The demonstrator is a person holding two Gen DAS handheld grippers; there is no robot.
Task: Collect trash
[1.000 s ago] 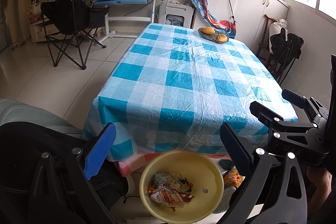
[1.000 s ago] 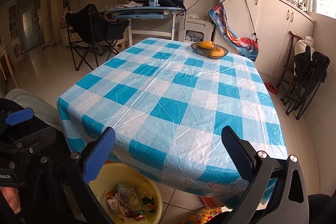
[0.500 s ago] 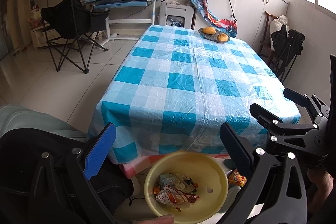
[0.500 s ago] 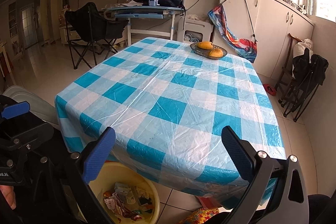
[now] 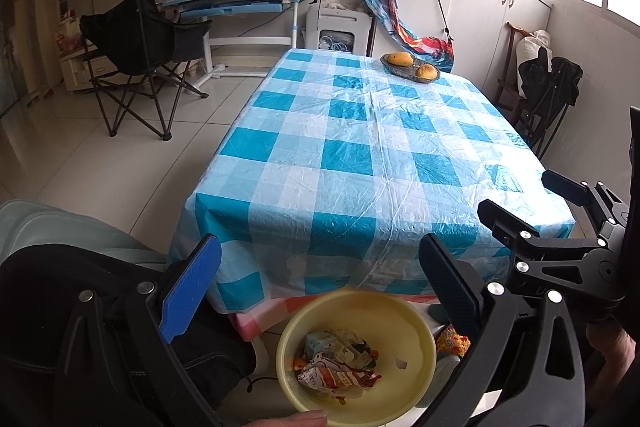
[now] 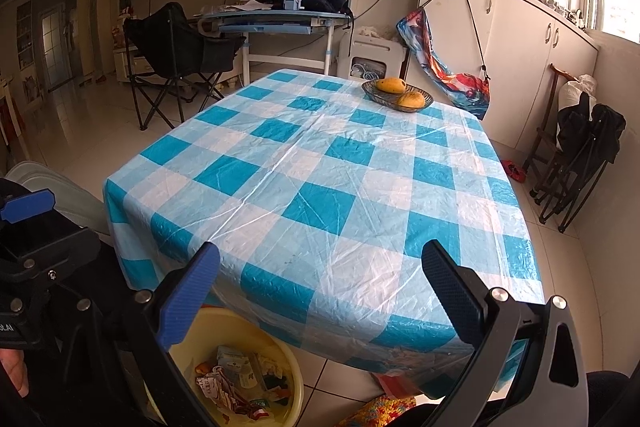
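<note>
Bench lying bare of litter | trash sitting in yellow basin below bench edge | 2 hand-held grippers, left and right, hovering wide open, gripping nothing

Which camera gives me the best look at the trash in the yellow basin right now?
The left wrist view: the yellow basin sits between the open left tool fingers, its whole rim and the wrappers inside in sight. In the right wrist view the basin lies at the lower left, partly hidden behind a finger of the open right tool.
</note>
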